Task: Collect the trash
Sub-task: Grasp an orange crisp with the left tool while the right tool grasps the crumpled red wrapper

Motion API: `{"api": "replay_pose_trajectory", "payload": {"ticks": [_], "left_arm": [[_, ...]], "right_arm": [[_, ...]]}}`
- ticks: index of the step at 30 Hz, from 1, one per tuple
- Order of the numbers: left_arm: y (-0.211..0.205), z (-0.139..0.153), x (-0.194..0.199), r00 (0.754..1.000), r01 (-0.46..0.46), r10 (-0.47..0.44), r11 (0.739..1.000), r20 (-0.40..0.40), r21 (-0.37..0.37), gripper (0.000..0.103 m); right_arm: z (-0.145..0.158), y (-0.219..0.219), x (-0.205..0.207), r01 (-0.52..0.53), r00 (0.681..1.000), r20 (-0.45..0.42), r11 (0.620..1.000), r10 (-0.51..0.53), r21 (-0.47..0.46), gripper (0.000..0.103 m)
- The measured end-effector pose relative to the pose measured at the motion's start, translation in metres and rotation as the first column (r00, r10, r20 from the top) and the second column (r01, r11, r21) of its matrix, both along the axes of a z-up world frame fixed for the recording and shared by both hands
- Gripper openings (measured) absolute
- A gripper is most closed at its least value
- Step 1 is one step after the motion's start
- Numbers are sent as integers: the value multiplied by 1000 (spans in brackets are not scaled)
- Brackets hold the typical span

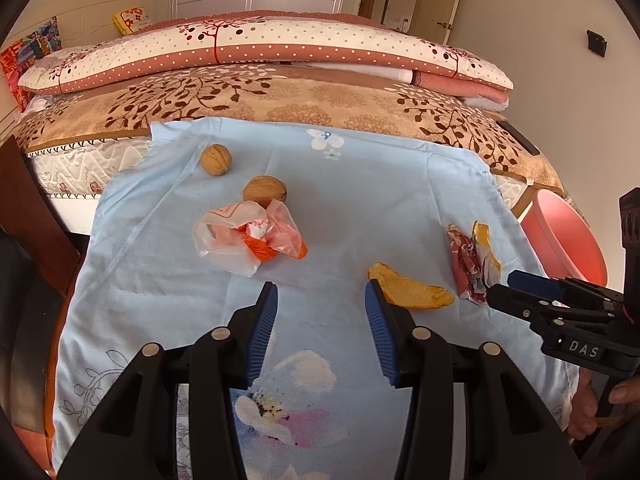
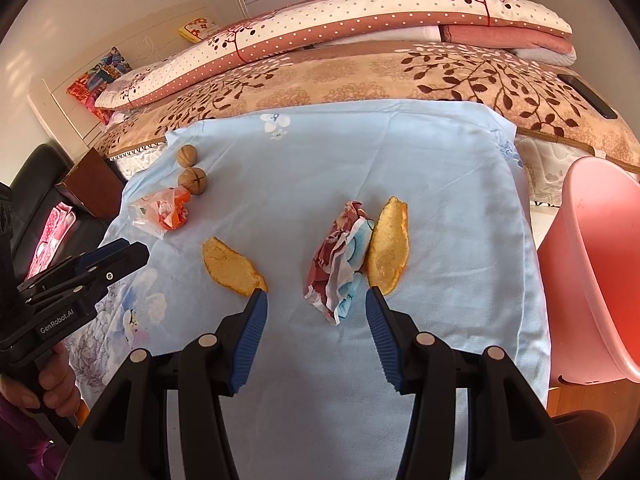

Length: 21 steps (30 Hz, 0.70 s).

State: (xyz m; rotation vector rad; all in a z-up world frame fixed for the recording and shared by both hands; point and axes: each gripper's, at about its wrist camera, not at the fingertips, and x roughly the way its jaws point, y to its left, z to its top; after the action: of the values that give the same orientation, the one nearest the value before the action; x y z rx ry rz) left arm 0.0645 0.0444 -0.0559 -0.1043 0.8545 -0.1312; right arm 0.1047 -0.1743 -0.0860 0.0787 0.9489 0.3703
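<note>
A bed [image 1: 280, 96] fills the back of both views, covered in a tan leaf-print blanket with a folded dotted quilt [image 1: 248, 48] on top. In front of it lies a pale blue floral cloth [image 2: 400, 168] spread flat, and all the trash sits on it. To the right of the cloth stands a pink plastic bin [image 2: 600, 272], its open mouth turned toward the cloth.

The left gripper [image 1: 321, 298] hangs over the near part of the cloth with its jaws spread apart and nothing between them. The right gripper [image 2: 316, 298] points down at the cloth in the same way, jaws parted and empty; the lower end of a crumpled red, white and blue wrapper [image 2: 340, 260] lies on the cloth just ahead of the gap between its fingertips. A hand [image 2: 48, 384] grips the handle of the left gripper at the left edge of the right wrist view.

A crumpled clear and orange plastic bag [image 1: 248, 240] lies on the left side of the cloth, just ahead of the left gripper. Touching the wrapper on its right is an orange peel [image 2: 390, 252], curved and standing on edge. A second orange peel [image 2: 232, 268] lies flat between the bag and the wrapper, close to the right gripper's left fingertip. Beyond the bag sit two walnuts: the nearer walnut [image 1: 265, 192] touches the bag, and the farther walnut [image 1: 216, 159] lies just beyond it, near the cloth's back left corner.
</note>
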Motion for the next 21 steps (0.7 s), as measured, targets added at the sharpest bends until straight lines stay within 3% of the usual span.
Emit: {"api": "replay_pose_trajectory", "payload": {"ticks": [7, 10, 17, 18, 19, 21], "left_arm": [[-16, -11, 16, 998, 37, -39, 999, -46, -35, 46], [-23, -21, 26, 995, 43, -46, 998, -83, -39, 46], [-35, -33, 37, 993, 62, -67, 997, -97, -51, 46], [-38, -33, 37, 993, 70, -74, 997, -90, -42, 43], [-41, -34, 37, 992, 82, -85, 996, -88, -35, 28], [-44, -36, 37, 990, 101, -104, 994, -98, -37, 14]], "right_arm": [[-1, -22, 9, 74, 997, -21, 996, -73, 54, 51], [0, -20, 10, 48, 999, -31, 996, -45, 80, 51], [-5, -3, 13, -5, 999, -32, 999, 6, 47, 46], [-6, -2, 15, -3, 999, -37, 999, 5, 45, 45], [-8, -1, 16, -3, 999, -41, 999, 5, 46, 43], [-10, 0, 20, -3, 999, -45, 999, 5, 41, 42]]}}
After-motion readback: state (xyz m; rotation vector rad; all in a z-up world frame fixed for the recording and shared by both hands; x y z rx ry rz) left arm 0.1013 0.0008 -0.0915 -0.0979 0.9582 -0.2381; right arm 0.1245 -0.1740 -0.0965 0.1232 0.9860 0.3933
